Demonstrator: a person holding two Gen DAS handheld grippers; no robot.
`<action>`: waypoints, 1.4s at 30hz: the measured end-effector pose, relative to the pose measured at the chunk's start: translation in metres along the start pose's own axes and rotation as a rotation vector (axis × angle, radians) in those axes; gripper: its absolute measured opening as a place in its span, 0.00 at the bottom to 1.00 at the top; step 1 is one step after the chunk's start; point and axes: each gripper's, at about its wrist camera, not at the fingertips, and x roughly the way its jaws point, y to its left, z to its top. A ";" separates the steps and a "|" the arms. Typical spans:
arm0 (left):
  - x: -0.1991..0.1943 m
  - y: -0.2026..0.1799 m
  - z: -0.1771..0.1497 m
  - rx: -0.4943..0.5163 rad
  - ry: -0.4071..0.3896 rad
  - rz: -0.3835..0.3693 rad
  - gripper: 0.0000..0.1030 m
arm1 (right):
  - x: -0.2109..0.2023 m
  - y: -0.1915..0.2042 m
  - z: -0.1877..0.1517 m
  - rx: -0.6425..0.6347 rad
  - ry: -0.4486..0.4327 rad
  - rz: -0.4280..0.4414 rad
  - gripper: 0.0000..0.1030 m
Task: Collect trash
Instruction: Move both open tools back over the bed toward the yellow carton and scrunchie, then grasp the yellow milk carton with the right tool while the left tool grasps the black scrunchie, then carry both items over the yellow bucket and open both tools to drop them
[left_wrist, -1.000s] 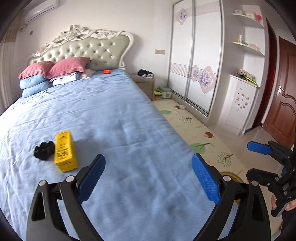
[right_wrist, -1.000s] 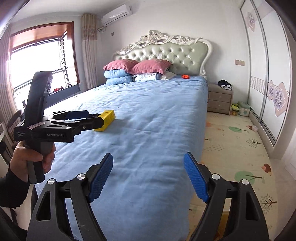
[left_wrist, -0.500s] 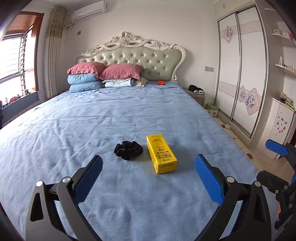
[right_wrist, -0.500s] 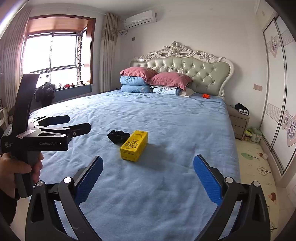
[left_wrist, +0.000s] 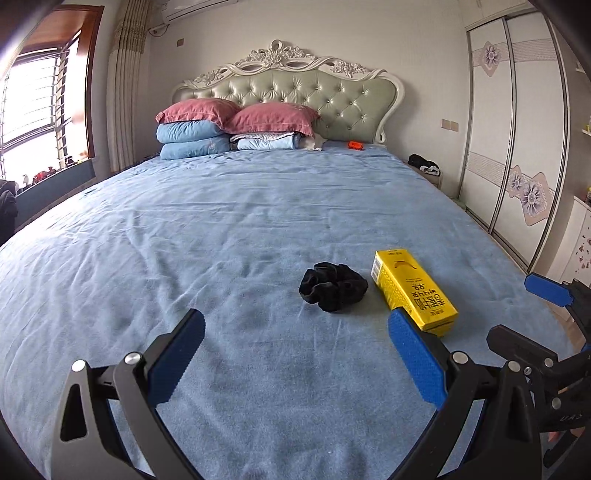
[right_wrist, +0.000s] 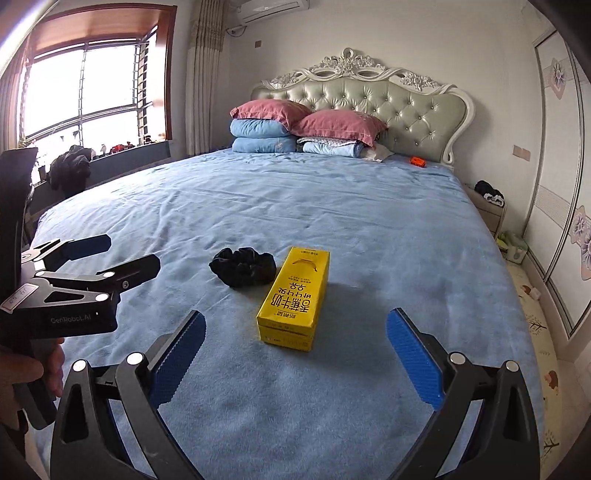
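A yellow drink carton (right_wrist: 295, 295) lies flat on the blue bedspread (right_wrist: 332, 206), just ahead of my right gripper (right_wrist: 295, 315), which is open with nothing between its fingers. A black scrunchie-like cloth (right_wrist: 242, 266) sits right beside the carton, to its left. In the left wrist view the carton (left_wrist: 413, 288) lies by the right fingertip and the black cloth (left_wrist: 332, 286) ahead, slightly right. My left gripper (left_wrist: 295, 317) is open and empty over bare sheet. Each gripper shows in the other's view: the left gripper (right_wrist: 125, 254) at the left, the right gripper (left_wrist: 532, 317) at the right edge.
Pink and blue pillows (left_wrist: 207, 125) are stacked by the tufted headboard (left_wrist: 314, 92), with a small orange object (left_wrist: 356, 145) beside them. A nightstand (right_wrist: 487, 206) and sliding wardrobe (left_wrist: 517, 129) stand to the right, a window (right_wrist: 85, 88) to the left. A play mat (right_wrist: 535, 325) covers the floor.
Both grippers swung from the bed's right side to face its foot. The carton and black cloth slid rightward in the left view and came central and closer in the right view. The right jaws widened.
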 end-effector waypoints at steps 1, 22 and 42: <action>0.005 0.002 0.001 0.002 0.003 -0.007 0.96 | 0.009 0.000 0.002 0.018 0.015 0.004 0.92; 0.066 0.019 0.006 -0.013 0.108 -0.029 0.96 | 0.117 -0.023 0.005 0.168 0.334 0.087 0.47; 0.156 -0.047 0.019 0.132 0.336 -0.146 0.39 | 0.069 -0.073 0.011 0.228 0.255 0.104 0.47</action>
